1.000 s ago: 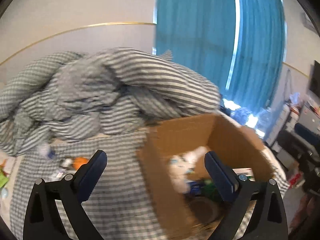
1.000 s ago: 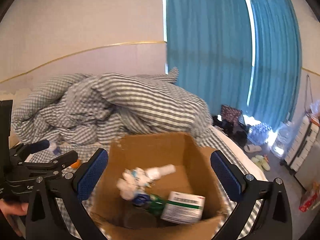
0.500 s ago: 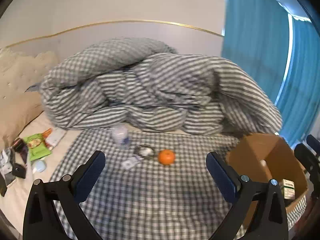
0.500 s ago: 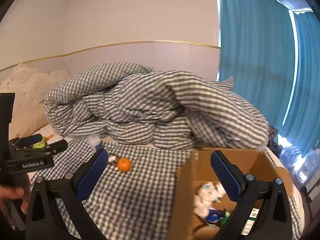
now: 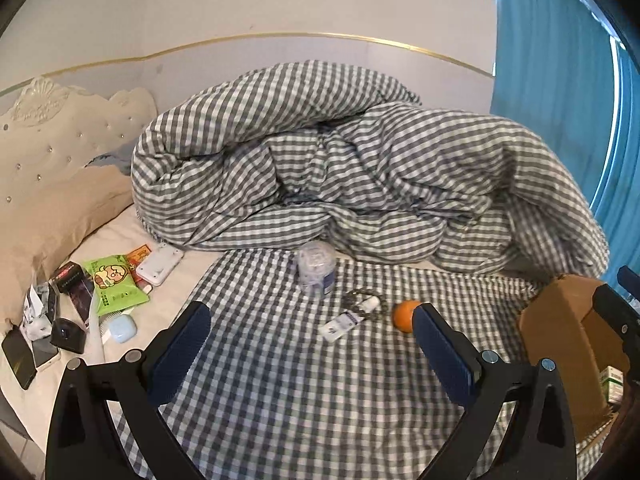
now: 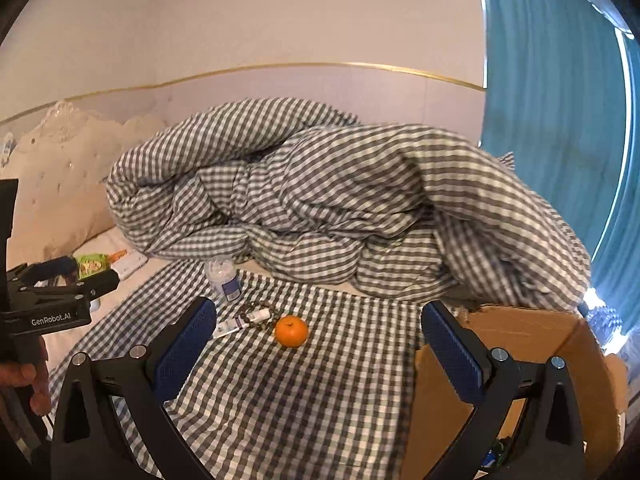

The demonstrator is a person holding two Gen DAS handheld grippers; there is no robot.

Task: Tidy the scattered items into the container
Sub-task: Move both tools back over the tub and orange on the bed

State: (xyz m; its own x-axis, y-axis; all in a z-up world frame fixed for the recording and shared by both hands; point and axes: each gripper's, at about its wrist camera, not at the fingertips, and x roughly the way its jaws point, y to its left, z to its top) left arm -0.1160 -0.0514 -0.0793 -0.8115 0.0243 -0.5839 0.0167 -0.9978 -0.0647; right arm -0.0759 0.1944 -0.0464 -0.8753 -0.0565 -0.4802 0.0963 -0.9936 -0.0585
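Note:
An orange [image 5: 405, 315] [image 6: 291, 331] lies on the checked bedsheet beside a small white tube [image 5: 346, 320] [image 6: 242, 322], a beaded chain [image 5: 360, 297] and a clear plastic jar [image 5: 316, 266] [image 6: 222, 273]. The cardboard box [image 5: 560, 332] [image 6: 516, 332] stands at the right with items inside. My left gripper [image 5: 310, 350] is open and empty, above the sheet short of the tube. My right gripper [image 6: 318, 346] is open and empty, just short of the orange, with the box under its right finger.
A rumpled checked duvet [image 5: 340, 168] fills the back of the bed. By the cream headboard [image 5: 48, 160] lie a green snack pack [image 5: 114, 280], a white case [image 5: 159, 263], phones [image 5: 18, 354] and other small items. Blue curtains [image 5: 560, 100] hang at the right.
Both grippers have swung left, away from the box interior, so the sheet with the orange, tube and jar is now in front. Both stayed open and empty.

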